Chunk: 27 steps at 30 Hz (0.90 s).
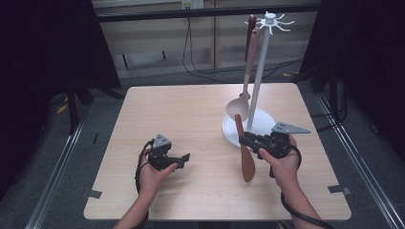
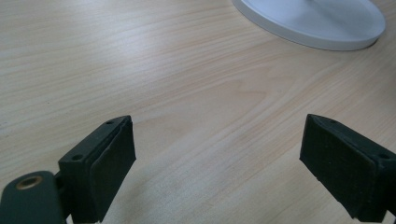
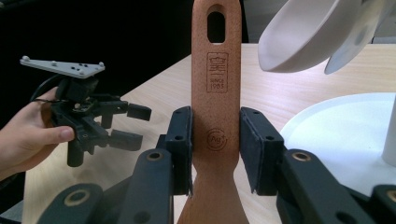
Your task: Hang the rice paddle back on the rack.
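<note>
A brown wooden spatula is held above the table by my right gripper, handle end toward the stand and blade toward the person. In the right gripper view the jaws of my right gripper are shut on the spatula's handle, which has a hanging hole at its tip. A white utensil stand with top hooks rises from a round base just beyond. A pale ladle hangs from it. My left gripper rests open at the table's front left, jaws wide apart over bare wood.
A second brown utensil hangs high on the stand beside the ladle's handle. The stand's base lies ahead and to the right of the left gripper. The light wooden table has dark floor and cables beyond its far edge.
</note>
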Each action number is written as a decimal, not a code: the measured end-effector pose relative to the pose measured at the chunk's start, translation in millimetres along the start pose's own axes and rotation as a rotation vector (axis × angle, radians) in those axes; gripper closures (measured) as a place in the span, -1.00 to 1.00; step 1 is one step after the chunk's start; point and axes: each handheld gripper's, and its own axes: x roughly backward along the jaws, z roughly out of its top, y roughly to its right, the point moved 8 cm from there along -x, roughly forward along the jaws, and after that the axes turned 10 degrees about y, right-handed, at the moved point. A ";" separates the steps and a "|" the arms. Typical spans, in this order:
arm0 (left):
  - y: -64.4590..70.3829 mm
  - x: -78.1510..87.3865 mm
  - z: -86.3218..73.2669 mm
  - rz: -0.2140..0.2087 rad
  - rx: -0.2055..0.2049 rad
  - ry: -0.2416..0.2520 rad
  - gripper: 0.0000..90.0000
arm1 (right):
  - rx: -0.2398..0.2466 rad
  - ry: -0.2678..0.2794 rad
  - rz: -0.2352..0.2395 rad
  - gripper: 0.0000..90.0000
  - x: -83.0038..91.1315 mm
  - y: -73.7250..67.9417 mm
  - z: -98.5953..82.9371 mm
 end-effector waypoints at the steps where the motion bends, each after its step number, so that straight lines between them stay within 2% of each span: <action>1: 0.1 -0.1 -0.1 -0.002 -0.003 -0.002 -0.77 | 0.002 0.018 0.003 0.48 2.2 0.2 3.1; 2: 0.5 -0.3 -0.1 -0.001 0.000 -0.001 -0.77 | -0.007 0.026 0.010 0.48 3.7 -0.4 5.6; 5: 0.5 -0.5 -0.1 0.000 0.000 0.001 -0.77 | 0.008 0.065 -0.003 0.48 8.5 -0.3 14.9; 7: 0.5 -0.6 0.2 0.002 0.001 0.005 -0.77 | 0.034 0.098 -0.026 0.48 12.1 0.6 23.3; 15: -1.6 0.4 1.4 0.005 0.002 0.012 -0.77 | 0.153 0.310 -0.175 0.48 29.6 -7.7 78.7; 16: -1.3 0.4 1.5 0.005 0.005 0.014 -0.77 | 0.177 0.325 -0.202 0.48 29.9 -8.9 84.4; 20: -1.9 1.1 1.3 0.001 0.000 0.010 -0.77 | 0.209 0.369 -0.241 0.48 27.8 -14.6 101.6; 23: -2.2 1.0 1.0 0.004 0.011 0.015 -0.77 | 0.224 0.399 -0.270 0.48 26.7 -15.8 110.7; 27: -3.1 1.0 1.0 0.005 0.006 0.013 -0.77 | 0.280 0.445 -0.307 0.48 26.3 -20.9 124.1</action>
